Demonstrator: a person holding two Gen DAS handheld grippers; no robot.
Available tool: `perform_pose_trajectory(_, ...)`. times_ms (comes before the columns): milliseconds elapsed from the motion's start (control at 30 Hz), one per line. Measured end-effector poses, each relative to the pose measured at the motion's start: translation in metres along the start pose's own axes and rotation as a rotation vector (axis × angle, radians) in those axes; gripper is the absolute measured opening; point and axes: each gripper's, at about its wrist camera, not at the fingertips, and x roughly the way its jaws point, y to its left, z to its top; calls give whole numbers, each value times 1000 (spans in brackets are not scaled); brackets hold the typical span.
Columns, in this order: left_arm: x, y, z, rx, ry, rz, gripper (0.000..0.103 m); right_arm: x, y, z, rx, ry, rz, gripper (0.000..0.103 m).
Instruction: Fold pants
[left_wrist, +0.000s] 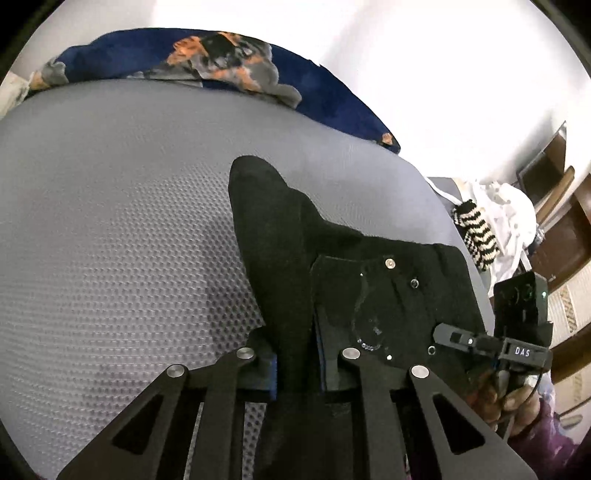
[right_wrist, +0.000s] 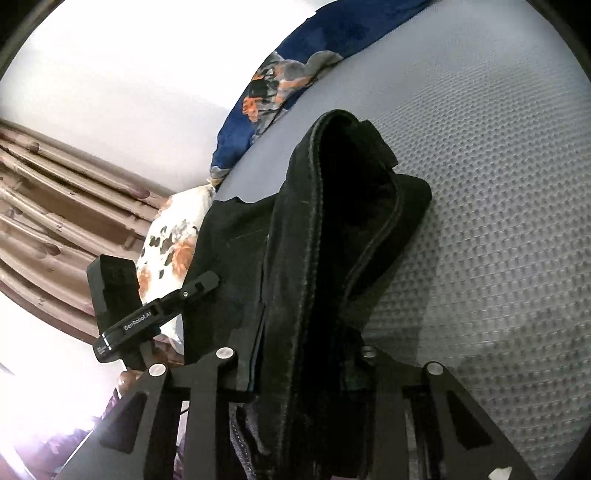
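The black pants (left_wrist: 273, 236) hang in a bunched fold over a grey textured mattress (left_wrist: 110, 221). My left gripper (left_wrist: 295, 365) is shut on the pants, with cloth pinched between its blue-padded jaws. In the right wrist view the pants (right_wrist: 332, 240) stand up as a thick folded edge with a seam. My right gripper (right_wrist: 303, 365) is shut on that fold. The right gripper's body (left_wrist: 521, 325) shows at the right of the left wrist view, close beside the left one. The left gripper's body (right_wrist: 147, 314) shows at the left of the right wrist view.
A blue floral blanket (left_wrist: 207, 59) lies along the far edge of the mattress (right_wrist: 498, 184). A floral pillow (right_wrist: 170, 236) and brown curtains (right_wrist: 55, 203) are at the left. White cloth and a striped item (left_wrist: 476, 232) lie beside wooden furniture (left_wrist: 565, 221).
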Motion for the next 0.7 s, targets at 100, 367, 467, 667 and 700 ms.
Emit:
perform_pose_trajectory(100,-6,-1,0,8,-10,29,15,8,6,0,-1,7,11,28)
perform_pose_trajectory(367,-29,17,0,4,-39,82,15,35,29,3,-21,29,21,28)
perform_pose_trajectory(467,-36,24,-2,5,-52,110,15,41,35,2,-31,37,25,28)
perform_pose_trajectory(667,-45,37,4,-19,-71,143,15,57,50,7,-48,48,30,28)
perform_pose_trajectory(700,-47,40,5,-26,-75,147,15,58,51,7,-53,48,33,28)
